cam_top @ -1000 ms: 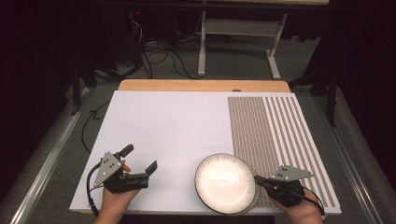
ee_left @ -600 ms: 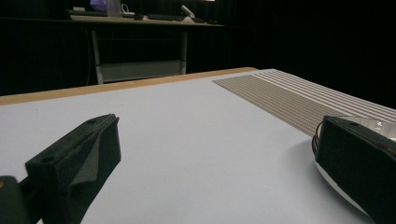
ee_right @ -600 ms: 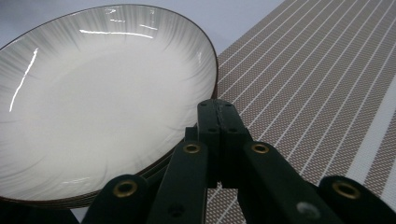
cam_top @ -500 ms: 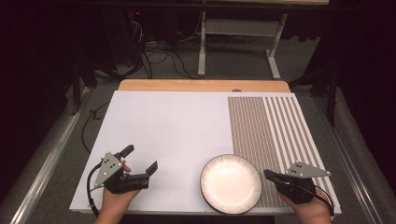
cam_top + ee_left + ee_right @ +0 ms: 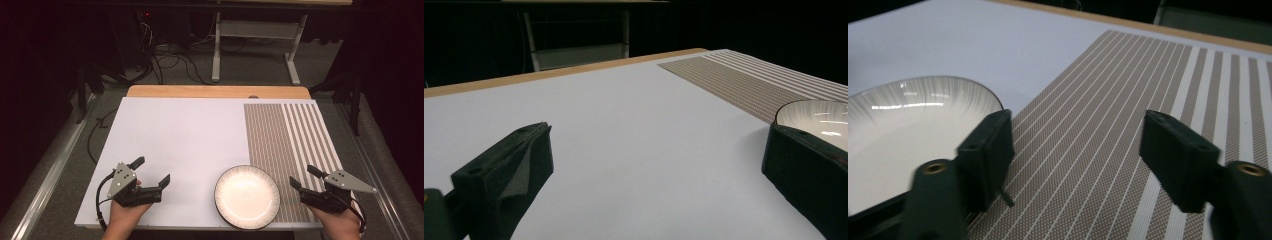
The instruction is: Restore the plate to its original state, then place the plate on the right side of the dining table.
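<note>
The plate (image 5: 247, 197) lay flat at the counter's (image 5: 180, 135) near edge, overlapping the left border of the striped mat (image 5: 290, 140). The right claw (image 5: 303, 177) was held low and level just to the plate's right, apart from it, pointing left and away; its jaws had just been opening and stood wide with nothing between them. The left claw (image 5: 150, 171) rested over the white counter, well apart from the plate, jaws spread and empty.

White table top (image 5: 180, 140), brown striped mat (image 5: 285, 135), cables on floor (image 5: 165, 60)
</note>
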